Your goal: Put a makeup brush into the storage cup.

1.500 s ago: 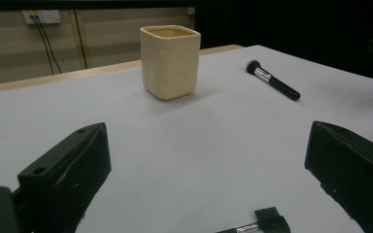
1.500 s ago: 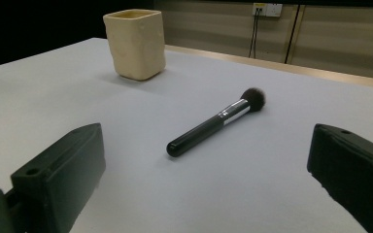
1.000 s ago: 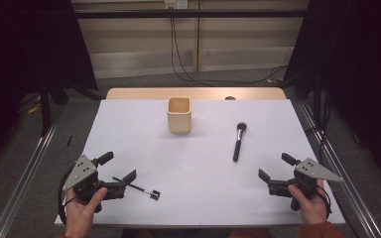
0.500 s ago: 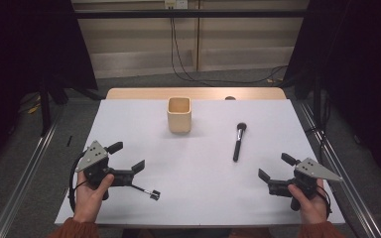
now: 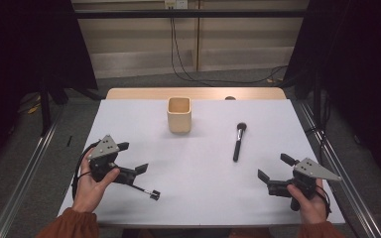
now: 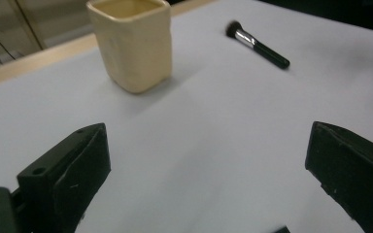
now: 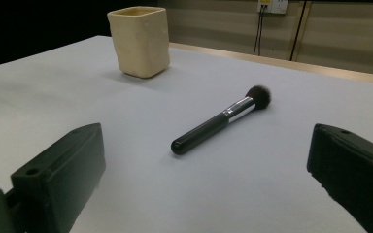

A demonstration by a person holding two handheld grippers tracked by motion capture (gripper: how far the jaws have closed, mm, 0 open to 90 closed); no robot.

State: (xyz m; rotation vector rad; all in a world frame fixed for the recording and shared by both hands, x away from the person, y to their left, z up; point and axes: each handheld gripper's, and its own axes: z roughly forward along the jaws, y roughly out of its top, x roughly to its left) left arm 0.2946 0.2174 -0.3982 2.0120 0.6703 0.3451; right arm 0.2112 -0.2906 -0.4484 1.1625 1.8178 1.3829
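Note:
A cream square cup (image 5: 179,115) stands upright at the back middle of the white table (image 5: 203,198). To its right lies a black makeup brush (image 5: 238,141), bristles pointing away from me. A thin black stick (image 5: 146,190) lies just in front of my left gripper (image 5: 132,157), which is open and holds nothing. The left gripper view faces the cup (image 6: 131,43) and the brush (image 6: 257,44) beyond its open gripper (image 6: 204,179). My right gripper (image 5: 275,167) is open and empty at the near right. The brush (image 7: 221,120) lies ahead of my right gripper (image 7: 204,179), with the cup (image 7: 140,40) farther off.
A wooden strip (image 5: 198,93) runs along the table's far edge. Metal rails (image 5: 25,173) line the floor on both sides, and cables (image 5: 178,54) hang at the back wall.
My left gripper has moved forward and a little right from the near left edge, to just behind the thin stick. The right gripper, cup and brush stay put.

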